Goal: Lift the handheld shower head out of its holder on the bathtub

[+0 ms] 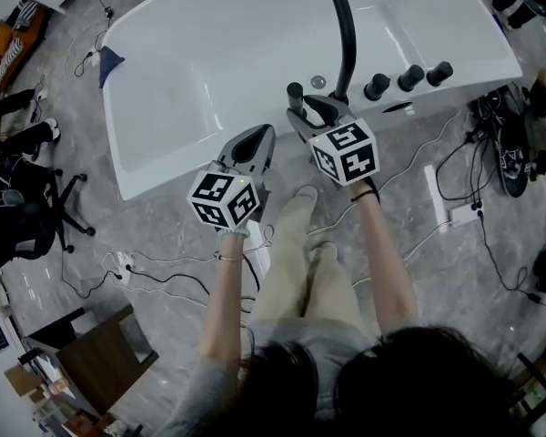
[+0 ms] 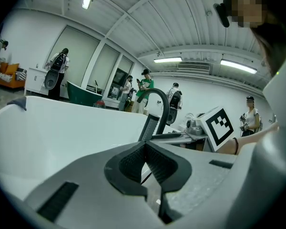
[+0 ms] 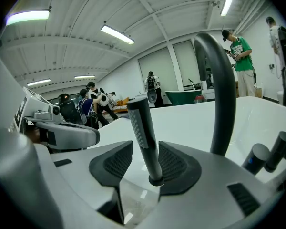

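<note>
Shower head [image 3: 143, 123] stands upright in its holder on the bathtub [image 1: 177, 171] rim, not yet lifted; right gripper [image 3: 145, 149] jaws wide, straddling it, unclamped; left gripper [image 2: 144, 151], at 8 o'clock of the right, jaws closed, empty; grip and lift remain.

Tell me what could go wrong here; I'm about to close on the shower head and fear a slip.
The right tongs stand open round the shower head, which sits off-centre between them: closing may tilt it or let it slip. The curved spout stands close beside; a careless lift could knock it.
</note>
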Action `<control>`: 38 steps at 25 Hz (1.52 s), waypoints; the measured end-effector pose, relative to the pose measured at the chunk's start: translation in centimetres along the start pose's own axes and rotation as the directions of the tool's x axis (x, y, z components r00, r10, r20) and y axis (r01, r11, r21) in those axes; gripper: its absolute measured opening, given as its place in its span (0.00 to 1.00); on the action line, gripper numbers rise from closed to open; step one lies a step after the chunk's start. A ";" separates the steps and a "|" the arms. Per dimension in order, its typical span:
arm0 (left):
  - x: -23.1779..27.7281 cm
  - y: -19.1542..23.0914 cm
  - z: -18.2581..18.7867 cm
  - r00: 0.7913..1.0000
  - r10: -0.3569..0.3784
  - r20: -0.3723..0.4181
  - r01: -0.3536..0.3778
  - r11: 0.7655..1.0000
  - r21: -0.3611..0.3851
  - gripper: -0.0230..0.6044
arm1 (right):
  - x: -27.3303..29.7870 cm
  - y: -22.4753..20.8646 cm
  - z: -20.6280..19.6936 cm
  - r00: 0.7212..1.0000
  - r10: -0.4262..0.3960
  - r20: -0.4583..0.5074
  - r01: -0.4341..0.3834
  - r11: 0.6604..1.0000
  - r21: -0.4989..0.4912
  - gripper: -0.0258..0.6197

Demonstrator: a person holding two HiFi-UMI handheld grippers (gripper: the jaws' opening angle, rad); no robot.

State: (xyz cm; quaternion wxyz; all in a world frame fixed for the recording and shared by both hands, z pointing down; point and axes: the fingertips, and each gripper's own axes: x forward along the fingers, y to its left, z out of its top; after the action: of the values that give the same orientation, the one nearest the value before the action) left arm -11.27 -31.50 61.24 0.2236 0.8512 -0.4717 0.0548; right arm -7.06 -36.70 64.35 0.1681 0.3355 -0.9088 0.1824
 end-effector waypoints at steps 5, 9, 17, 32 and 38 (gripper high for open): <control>0.9 0.9 -1.5 1.000 0.001 -0.003 -0.001 1.000 -0.016 0.05 | 1.6 -0.8 -1.0 1.000 -0.004 -0.006 0.004 1.000 0.000 0.28; 1.2 1.6 -2.7 1.000 -0.002 -0.011 0.002 1.000 -0.027 0.05 | 2.5 -0.8 -1.2 1.000 -0.014 0.017 0.014 1.000 0.023 0.28; 1.6 2.2 -3.1 1.000 -0.003 -0.007 0.002 0.999 -0.045 0.05 | 4.0 -0.7 -1.4 1.000 -0.026 0.010 0.026 1.000 0.005 0.28; 1.8 1.9 -2.1 1.000 -0.016 -0.003 0.015 0.998 -0.055 0.05 | 3.5 -1.1 -1.3 0.996 -0.075 -0.037 0.073 0.996 -0.051 0.25; 1.7 1.4 -0.9 1.000 -0.017 0.007 0.017 0.998 -0.059 0.05 | 2.4 -1.1 0.1 0.996 -0.086 -0.024 0.085 0.996 -0.037 0.25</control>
State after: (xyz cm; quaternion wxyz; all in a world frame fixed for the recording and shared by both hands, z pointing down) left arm -11.43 -33.04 63.03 0.2473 0.8484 -0.4667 0.0361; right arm -8.10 -38.82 65.50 0.1933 0.3686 -0.8946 0.1626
